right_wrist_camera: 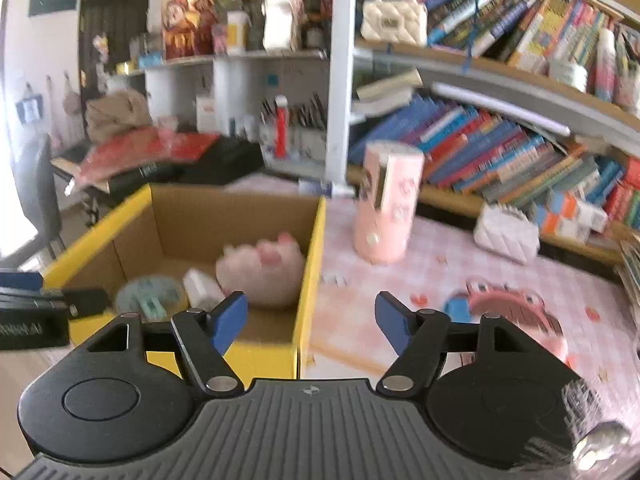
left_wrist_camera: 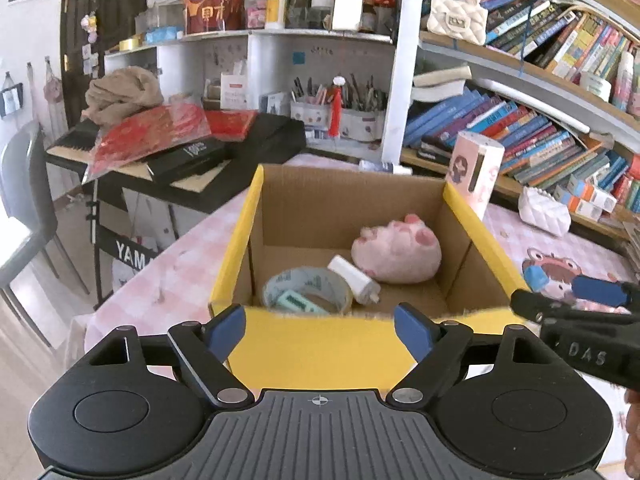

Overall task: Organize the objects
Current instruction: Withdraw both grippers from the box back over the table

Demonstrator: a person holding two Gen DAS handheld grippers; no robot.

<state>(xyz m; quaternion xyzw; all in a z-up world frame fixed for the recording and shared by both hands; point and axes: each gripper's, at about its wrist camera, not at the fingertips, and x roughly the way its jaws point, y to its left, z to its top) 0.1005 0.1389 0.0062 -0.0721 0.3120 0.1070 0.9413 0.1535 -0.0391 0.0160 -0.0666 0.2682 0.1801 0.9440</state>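
The pink canister (right_wrist_camera: 387, 204) stands upright on the bench (right_wrist_camera: 500, 280), just beside the yellow box (right_wrist_camera: 310, 264). It looks light, smooth and likely slippery; I'd take it around the middle. Both the left tongs (left_wrist_camera: 320, 330) and right tongs (right_wrist_camera: 311, 320) gape, released and holding nothing.

Right wrist view motion-blurred; pink plush (right_wrist_camera: 262, 274) smeared; tape roll (left_wrist_camera: 306, 290) partly hidden behind box wall (left_wrist_camera: 320, 334).

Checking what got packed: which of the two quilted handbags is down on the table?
The white quilted handbag on the pink checked tablecloth, against the lower bookshelf. The cream quilted handbag, with its pearl handle, sits on the upper shelf.
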